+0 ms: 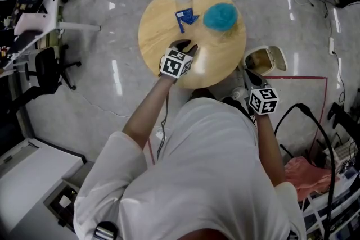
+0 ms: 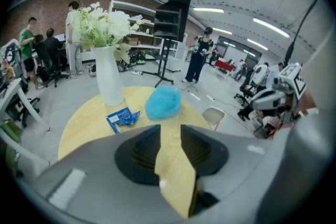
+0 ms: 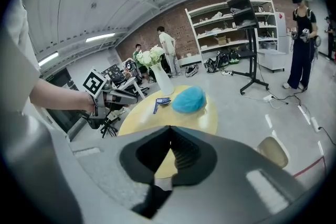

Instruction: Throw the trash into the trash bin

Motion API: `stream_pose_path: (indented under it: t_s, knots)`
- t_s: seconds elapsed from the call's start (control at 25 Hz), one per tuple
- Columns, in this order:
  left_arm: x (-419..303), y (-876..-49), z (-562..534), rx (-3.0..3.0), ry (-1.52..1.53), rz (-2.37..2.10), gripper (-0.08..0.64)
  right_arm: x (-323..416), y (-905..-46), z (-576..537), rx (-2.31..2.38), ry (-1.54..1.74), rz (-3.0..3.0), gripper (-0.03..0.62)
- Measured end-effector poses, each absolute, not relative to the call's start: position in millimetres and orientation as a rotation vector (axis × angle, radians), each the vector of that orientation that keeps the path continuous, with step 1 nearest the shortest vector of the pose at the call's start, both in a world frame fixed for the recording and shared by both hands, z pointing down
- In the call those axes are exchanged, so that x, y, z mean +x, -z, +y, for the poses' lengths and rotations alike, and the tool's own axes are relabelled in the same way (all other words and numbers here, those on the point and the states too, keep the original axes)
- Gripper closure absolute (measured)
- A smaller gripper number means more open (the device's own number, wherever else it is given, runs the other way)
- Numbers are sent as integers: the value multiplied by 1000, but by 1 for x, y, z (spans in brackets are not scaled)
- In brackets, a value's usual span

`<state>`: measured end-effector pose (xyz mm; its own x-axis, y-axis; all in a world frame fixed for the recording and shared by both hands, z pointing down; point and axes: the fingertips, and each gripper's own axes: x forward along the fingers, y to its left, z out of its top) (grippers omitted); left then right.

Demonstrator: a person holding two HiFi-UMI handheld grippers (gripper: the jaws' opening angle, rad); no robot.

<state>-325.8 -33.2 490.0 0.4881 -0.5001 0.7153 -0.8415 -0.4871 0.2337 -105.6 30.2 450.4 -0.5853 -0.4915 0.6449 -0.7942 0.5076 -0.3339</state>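
Note:
A crumpled blue wrapper (image 1: 187, 18) (image 2: 123, 118) and a fluffy blue cap (image 1: 220, 16) (image 2: 163, 102) lie on the round wooden table (image 1: 163, 31), in front of a white vase of flowers (image 1: 183, 0). My left gripper (image 1: 188, 48) (image 2: 170, 128) hovers over the table's near side, pointing at the cap. It is open, with only tabletop showing between its fingers. My right gripper (image 1: 247, 75) (image 3: 169, 128) hangs off the table's right edge beside the beige trash bin (image 1: 264, 60) (image 3: 273, 152). Its tips meet and nothing is in it.
Grey polished floor surrounds the table. Office chairs and desks (image 1: 39, 19) stand at the left. Cables and equipment (image 1: 332, 137) lie at the right, inside red floor tape. Several people stand by shelves in the background (image 3: 168, 47).

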Motion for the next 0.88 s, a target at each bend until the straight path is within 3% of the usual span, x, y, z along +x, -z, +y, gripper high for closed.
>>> stream_pose_path:
  t_s: [0.88]
  knots:
    - [-346,-523,-70,2240,-956,-1046,379,-158,-464,8,952,-844,-2269,592]
